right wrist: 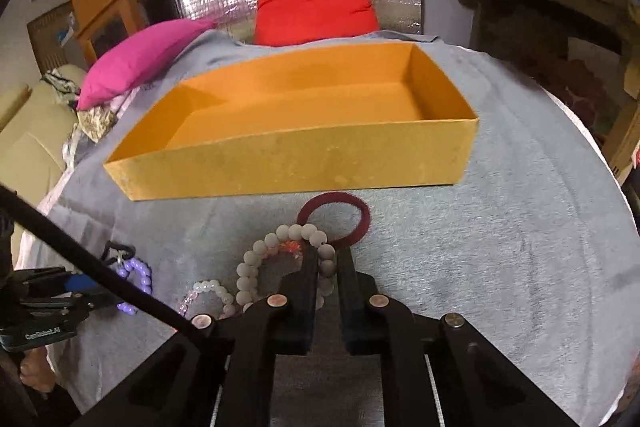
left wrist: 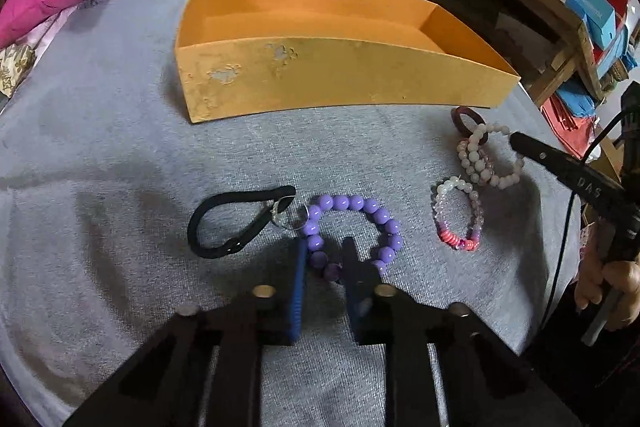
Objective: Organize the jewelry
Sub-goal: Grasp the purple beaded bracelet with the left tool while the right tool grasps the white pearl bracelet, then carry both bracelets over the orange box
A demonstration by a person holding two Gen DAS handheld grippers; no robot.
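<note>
- Your orange box (right wrist: pixel 280 163) sits on the grey cloth (left wrist: pixel 100 147) with nothing in it, as far as both views show; no piece has been put away yet.
- All the jewelry lies on the cloth in front of the box's near wall, so the sorting is at its very start.
- Your left gripper (left wrist: pixel 326 259) has its jaws closed on the near side of the purple bead bracelet (left wrist: pixel 352 231): the beads sit pinched between the two fingers while the rest of the loop lies flat on the cloth.
- Your right gripper (right wrist: pixel 328 267) has its jaws closed on the right side of the white bead bracelet (right wrist: pixel 276 259), with the beads squeezed between its fingers.
- That white bracelet overlaps the dark red ring (right wrist: pixel 334 217) just beside the box; lifting it may drag the ring along.
- Left untouched: the black strap (left wrist: pixel 232 223) touching the purple bracelet's clasp end, the pink and clear bracelet (left wrist: pixel 458 219), and the dark red ring.
- Both held bracelets rest on the cloth; carrying them into the box is what I judge comes next.
</note>
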